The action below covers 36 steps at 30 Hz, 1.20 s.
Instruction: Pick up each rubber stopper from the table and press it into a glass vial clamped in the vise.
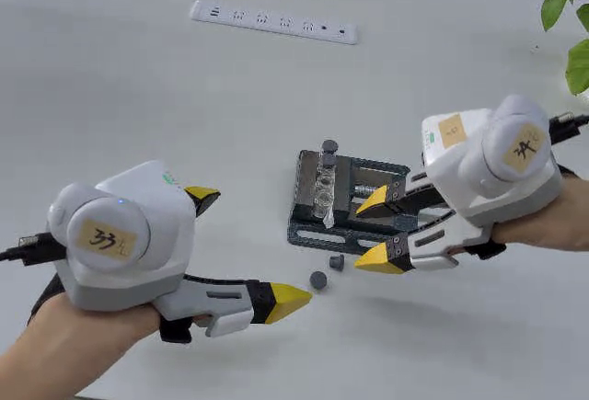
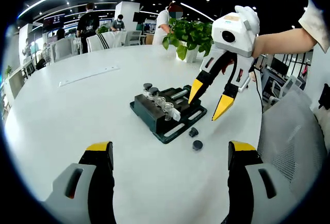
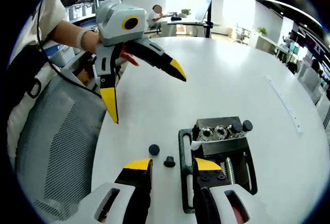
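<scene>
vise point(image 1: 304, 231) sits mid worktop point(image 1: 138, 97), dark metal, with a row of glass vials point(image 1: 324, 188) clamped upright between its jaws. right gripper view shows four vials in that row: the two at one end carry dark fitted stoppers point(image 3: 241, 126), the two beside them are open-topped. two loose stoppers point(image 1: 318, 280) lie on the worktop just off the vise's near edge, close together but apart, neither touching the vise. left hand-held gripper point(image 1: 247, 248) is at lower left in the head view, held in a hand, jaws spread wide with nothing between them; its lower yellow tip is near the closer loose stopper but clear of it. in its own view the loose stoppers and vise lie ahead between the two jaws. right hand-held gripper point(image 1: 373, 232) reaches in from the right, jaws partly open and empty, yellow tips pointing at the screw end of the vise, just beside the vial row. can't tell if either tip touches the vise. its own view has one jaw over the vise base, the other over bare worktop next to the loose stoppers. white power strip point(image 1: 273, 21) lies well apart at the far side, green plant point(image 1: 571, 32) leaves at top right.
</scene>
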Motion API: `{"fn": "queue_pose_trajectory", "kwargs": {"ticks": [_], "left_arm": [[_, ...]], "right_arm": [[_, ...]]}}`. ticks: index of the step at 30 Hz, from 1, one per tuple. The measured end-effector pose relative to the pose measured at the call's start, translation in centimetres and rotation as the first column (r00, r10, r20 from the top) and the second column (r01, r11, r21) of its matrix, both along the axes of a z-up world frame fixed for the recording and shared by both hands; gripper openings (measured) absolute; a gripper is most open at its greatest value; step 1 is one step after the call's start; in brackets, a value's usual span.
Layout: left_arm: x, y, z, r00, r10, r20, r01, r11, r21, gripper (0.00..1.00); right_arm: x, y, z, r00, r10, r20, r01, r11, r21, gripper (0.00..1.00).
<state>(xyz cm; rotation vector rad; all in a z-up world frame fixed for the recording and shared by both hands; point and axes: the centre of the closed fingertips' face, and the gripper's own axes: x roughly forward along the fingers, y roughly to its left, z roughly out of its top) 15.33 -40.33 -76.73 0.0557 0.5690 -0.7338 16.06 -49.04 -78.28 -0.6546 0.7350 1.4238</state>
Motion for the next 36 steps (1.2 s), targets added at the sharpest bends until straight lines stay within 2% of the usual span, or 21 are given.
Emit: {"fn": "queue_pose_trajectory", "kwargs": {"ticks": [1, 4, 9, 11, 18, 21, 27, 36], "left_arm": [[0.0, 0.0, 0.0, 1.000, 0.000, 0.000, 0.000, 1.000, 0.001, 0.91], [-0.1, 0.1, 0.1, 1.000, 0.000, 0.002, 0.000, 1.000, 0.005, 0.91], [-0.3, 0.1, 0.2, 1.000, 0.000, 0.002, 0.000, 1.000, 0.006, 0.91], [-0.4, 0.1, 0.2, 1.000, 0.002, 0.002, -0.002, 1.000, 0.005, 0.91], [-0.6, 0.2, 0.2, 1.000, 0.008, 0.005, -0.008, 1.000, 0.002, 0.91], [-0.8, 0.0, 0.2, 1.000, 0.000, 0.004, 0.000, 1.000, 0.005, 0.91], [-0.7, 0.0, 0.1, 1.000, -0.001, 0.005, 0.001, 1.000, 0.006, 0.91], [-1.1, 0.1, -0.1, 1.000, 0.007, 0.001, -0.007, 1.000, 0.011, 0.91]], "right_arm": [[-0.2, 0.1, -0.2, 1.000, -0.028, -0.004, 0.028, 0.999, 0.018, 0.26], [-1.3, 0.3, -0.7, 1.000, -0.028, -0.009, 0.028, 0.999, 0.037, 0.23], [-2.9, 0.7, -2.0, 1.000, 0.014, -0.009, -0.014, 1.000, 0.023, 0.20], [-3.5, 1.1, -2.2, 0.999, 0.040, -0.027, -0.040, 0.999, 0.004, 0.20], [-2.9, 2.4, -2.2, 0.995, 0.100, -0.029, -0.101, 0.994, -0.042, 0.18], [-3.0, 2.3, -2.7, 0.989, 0.144, -0.037, -0.147, 0.984, -0.103, 0.17], [-3.4, 2.5, -3.0, 0.979, 0.195, -0.058, -0.201, 0.967, -0.157, 0.16], [-3.4, 2.9, -3.2, 0.962, 0.264, -0.066, -0.272, 0.935, -0.229, 0.14]]}}
